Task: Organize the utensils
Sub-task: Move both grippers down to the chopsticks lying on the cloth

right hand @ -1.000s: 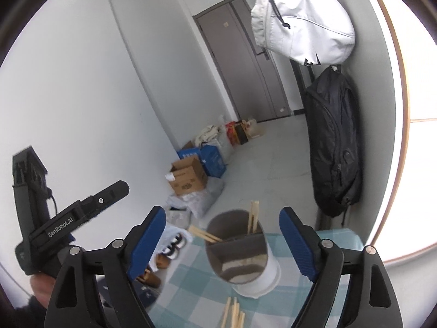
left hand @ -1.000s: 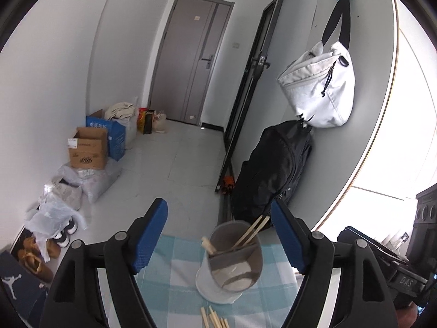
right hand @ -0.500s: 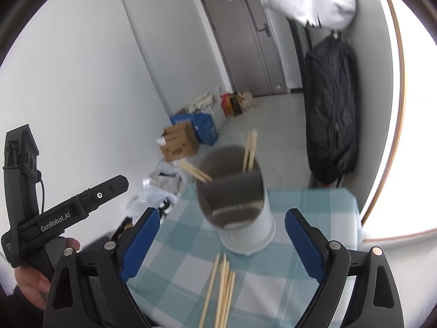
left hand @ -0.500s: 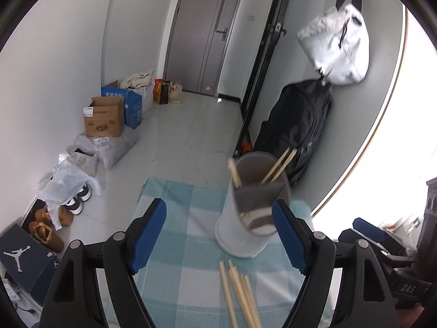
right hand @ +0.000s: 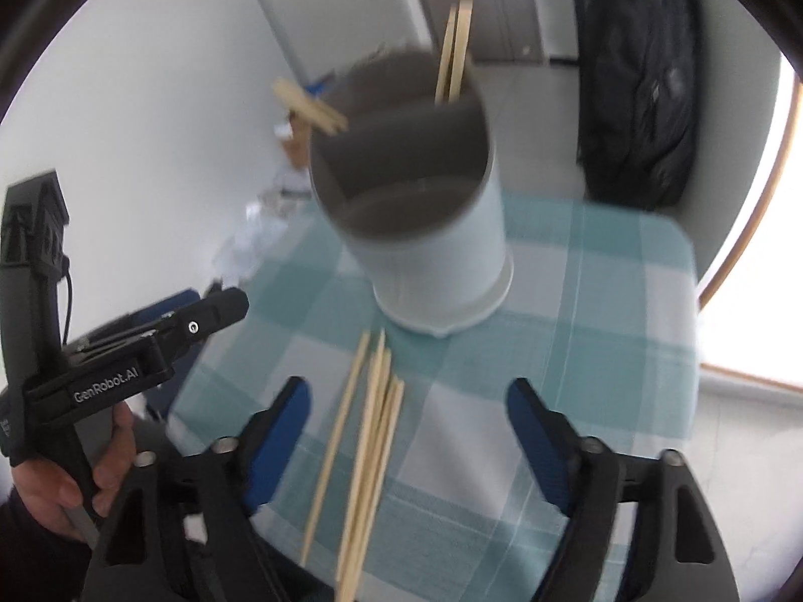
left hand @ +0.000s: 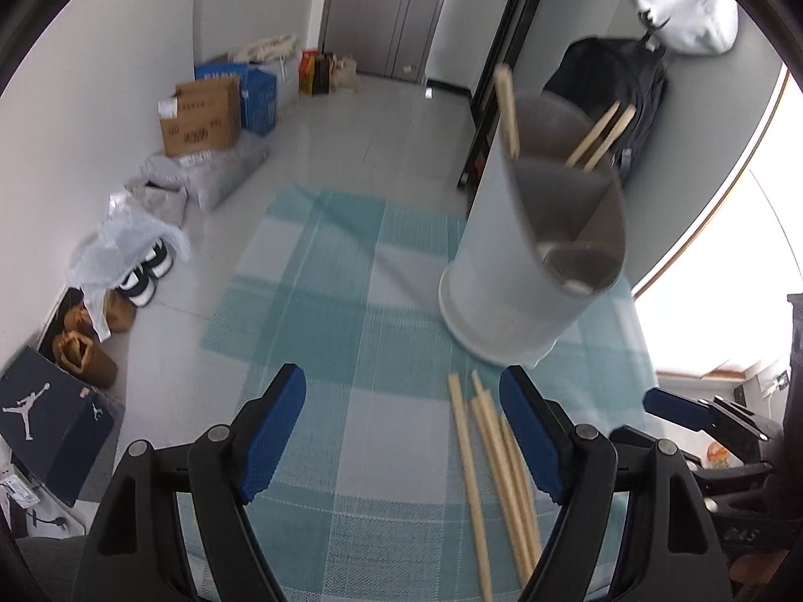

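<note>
A: What's around you, biggest first?

B: The room's pale tiled floor [left hand: 371, 135] runs off to a grey door [left hand: 386, 5]. A black backpack [right hand: 637, 75] leans on the wall behind the table, with a white bag [left hand: 677, 10] hanging above it. Along the left wall you have a cardboard box [left hand: 201, 118], a blue box [left hand: 253, 95], plastic bags and shoes [left hand: 143, 276], and a dark shoebox [left hand: 47, 424] nearest you.

A: And the table?

B: A teal and white checked cloth [left hand: 346, 331] covers it. Nothing lies between your grippers and the work except open cloth.

A: Where are the utensils?

B: The holder [right hand: 426, 231] is a tall white cylinder with a grey divided inside, upright toward the far side of the cloth. Two chopsticks [right hand: 454, 52] stand in its back compartment, and more [right hand: 311, 110] lean out over the left rim. The loose chopsticks [right hand: 371, 431] lie in a rough bundle on the cloth just in front of the holder, pale wood, tips pointing toward it, one splayed a little to the left.

A: My claws?

B: Your left gripper [left hand: 404, 431] is spread wide and empty; the bundle lies by its right finger [left hand: 527, 431]. Your right gripper [right hand: 409, 434] has just been narrowing, yet its jaws are apart, straddling the bundle without gripping anything. In the right wrist view, your hand [right hand: 65, 481] grips the left tool's handle.
</note>
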Demonstrator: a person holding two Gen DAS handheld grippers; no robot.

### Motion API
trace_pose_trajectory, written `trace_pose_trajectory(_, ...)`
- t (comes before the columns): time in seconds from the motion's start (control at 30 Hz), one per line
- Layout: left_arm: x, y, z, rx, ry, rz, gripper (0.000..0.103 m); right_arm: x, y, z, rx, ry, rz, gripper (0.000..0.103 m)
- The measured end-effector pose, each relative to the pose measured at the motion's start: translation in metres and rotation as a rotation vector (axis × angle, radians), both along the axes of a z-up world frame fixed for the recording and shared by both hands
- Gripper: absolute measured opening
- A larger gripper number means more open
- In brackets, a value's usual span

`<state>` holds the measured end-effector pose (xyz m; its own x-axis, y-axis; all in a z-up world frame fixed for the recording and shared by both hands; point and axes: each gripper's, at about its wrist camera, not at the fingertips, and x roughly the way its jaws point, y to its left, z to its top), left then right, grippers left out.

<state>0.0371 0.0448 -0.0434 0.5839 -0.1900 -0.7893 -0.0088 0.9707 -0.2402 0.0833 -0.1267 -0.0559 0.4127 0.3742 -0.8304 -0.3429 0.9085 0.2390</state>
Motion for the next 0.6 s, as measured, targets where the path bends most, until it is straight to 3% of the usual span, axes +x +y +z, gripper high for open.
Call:
trace_pose_trajectory(0.1, 0.001, 0.003, -0.010, -0.004, 0.041, 0.007, 0.076, 0.009, 0.005, -0.021, -0.019, 0.090, 0.002, 0.042)
trace_pose_trajectory(0.17, 0.003, 0.006, -0.017, -0.009, 0.074, 0.021, 0.076, 0.014, 0.009, -0.034, -0.020, 0.140, 0.013, 0.036)
trace_pose_trajectory(0.43, 0.013, 0.013, -0.031, -0.069, 0.157, 0.064, 0.076, 0.029, 0.023, -0.051, 0.011, 0.197, 0.013, 0.032)
trace_pose_trajectory(0.6, 0.016, 0.013, -0.035, -0.072, 0.174, 0.067, 0.076, 0.030, 0.035, -0.056, -0.068, 0.180, 0.013, 0.028)
